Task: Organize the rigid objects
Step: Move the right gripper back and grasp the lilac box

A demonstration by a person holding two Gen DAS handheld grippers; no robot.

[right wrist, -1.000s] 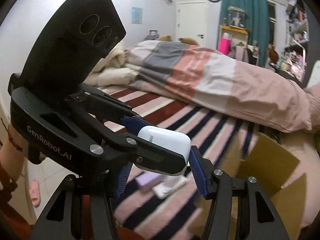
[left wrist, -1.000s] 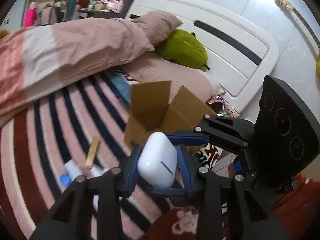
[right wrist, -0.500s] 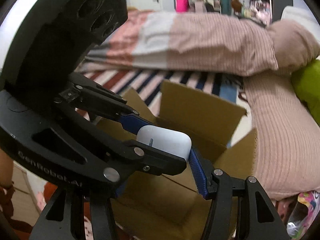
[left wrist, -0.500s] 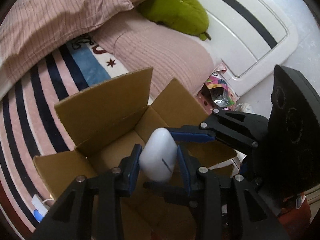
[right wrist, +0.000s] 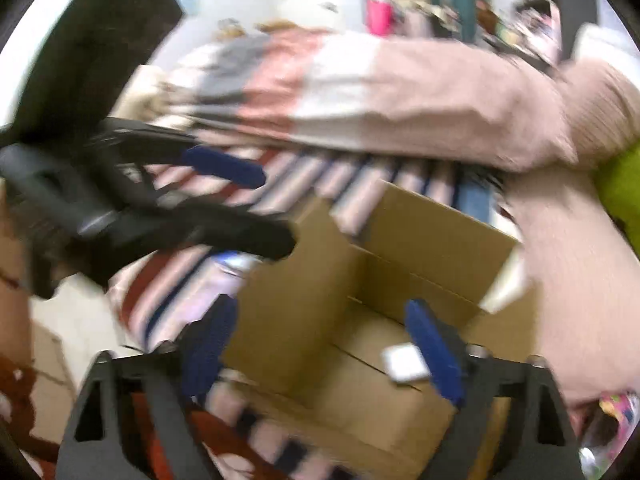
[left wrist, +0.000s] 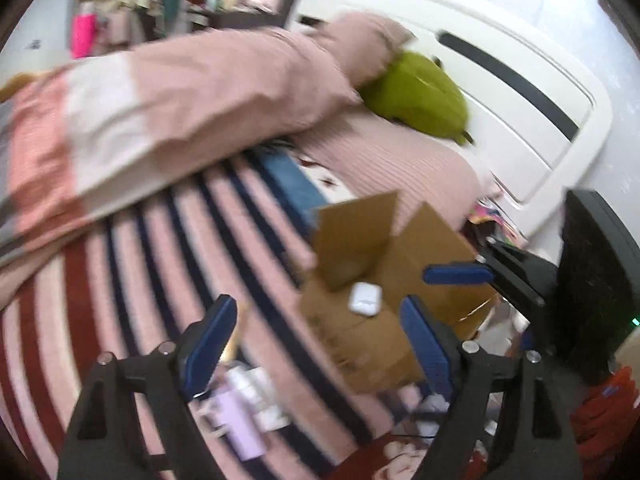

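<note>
well, striped bed sheet (left wrist: 152,264), pink duvet (left wrist: 208,92) far side. white case (left wrist: 364,298) lies in cardboard box (left wrist: 436,248). left gripper (left wrist: 320,340) & right gripper (right wrist: 326,344) jaws opening, nothing between.

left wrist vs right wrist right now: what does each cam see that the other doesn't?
Left wrist only: the white headboard, the small items blurred on the striped bedsheet near the left gripper, and the whole green plush.

Right wrist only: the left gripper's black body from the side, and the right gripper in the foreground.

Both: the open cardboard box with the white earbud case lying inside, the pink duvet, and the pink bottle in the background. Both grippers are opening, with nothing between the fingers.
</note>
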